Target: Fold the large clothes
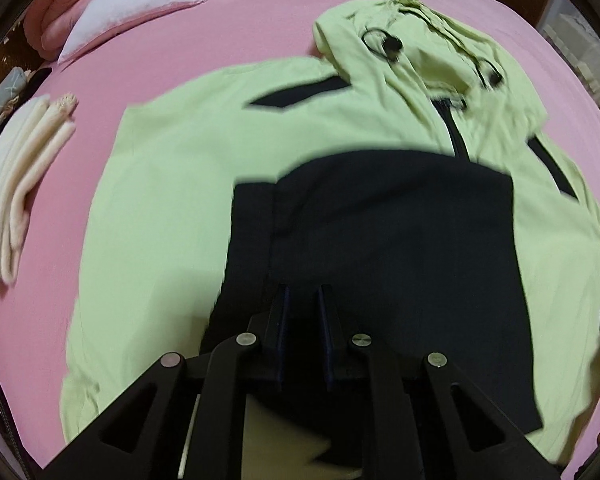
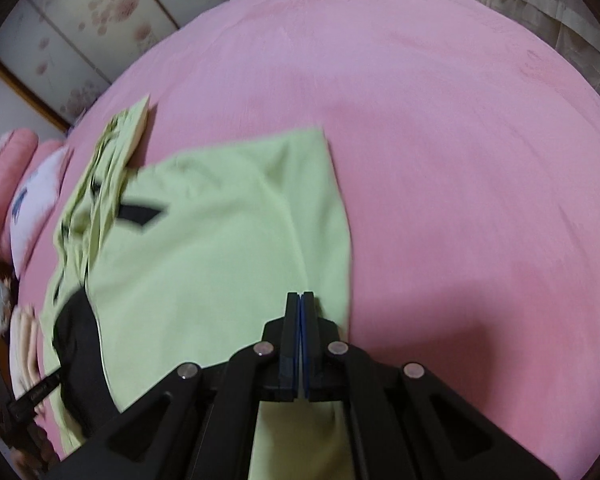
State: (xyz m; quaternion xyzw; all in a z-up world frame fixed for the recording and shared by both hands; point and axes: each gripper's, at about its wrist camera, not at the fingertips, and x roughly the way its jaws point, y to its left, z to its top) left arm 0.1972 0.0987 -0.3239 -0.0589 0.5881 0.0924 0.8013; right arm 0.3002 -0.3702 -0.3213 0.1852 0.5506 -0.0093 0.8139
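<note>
A light green hooded jacket [image 1: 172, 168] with a dark navy front panel [image 1: 380, 232] lies spread on the pink bed, hood [image 1: 404, 44] at the far side. My left gripper [image 1: 304, 292] hovers over the navy panel with a small gap between its fingers and nothing in them. In the right wrist view the same jacket [image 2: 204, 240] lies to the left. My right gripper [image 2: 301, 298] is pressed shut over the jacket's right edge; whether it pinches cloth I cannot tell.
The pink bed sheet [image 2: 460, 160] stretches wide to the right. A folded cream garment [image 1: 16, 184] lies at the left. A white pillow [image 1: 140, 4] and a pink pillow [image 1: 48, 16] sit at the far left. The other gripper's tip [image 2: 36, 396] shows at the lower left.
</note>
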